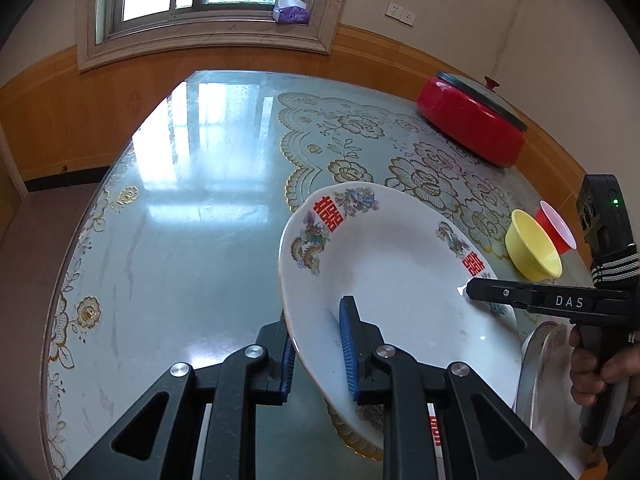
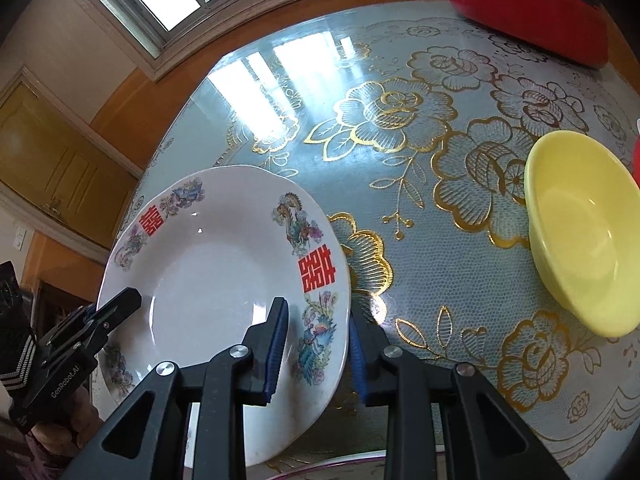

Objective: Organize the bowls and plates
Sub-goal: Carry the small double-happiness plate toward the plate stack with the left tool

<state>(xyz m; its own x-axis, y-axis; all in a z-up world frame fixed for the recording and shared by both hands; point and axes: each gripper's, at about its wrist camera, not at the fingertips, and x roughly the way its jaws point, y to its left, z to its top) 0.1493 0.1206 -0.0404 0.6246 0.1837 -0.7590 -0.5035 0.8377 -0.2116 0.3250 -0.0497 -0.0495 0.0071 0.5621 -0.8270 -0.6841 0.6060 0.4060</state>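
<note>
A white plate (image 1: pixel 400 280) with red characters and flower prints is held tilted above the table, its left side lifted. My left gripper (image 1: pixel 316 354) is shut on the plate's near-left rim, one blue pad under it and one on its inner face. From the right, my right gripper (image 1: pixel 474 290) reaches onto the opposite rim. In the right wrist view the same plate (image 2: pixel 208 264) has its right rim between the pads of my right gripper (image 2: pixel 316 350), which is shut on it. My left gripper (image 2: pixel 120 306) shows at the plate's left edge.
A yellow bowl (image 1: pixel 532 246) (image 2: pixel 584 232) and a red cup (image 1: pixel 558 228) stand to the right. Against the back wall sits a red lidded pot (image 1: pixel 472 120) (image 2: pixel 528 4). Another plate (image 1: pixel 536 360) lies under the held one. Left of them stretches the glass-topped table (image 1: pixel 180 220). A hand (image 1: pixel 592 364) grips the right tool.
</note>
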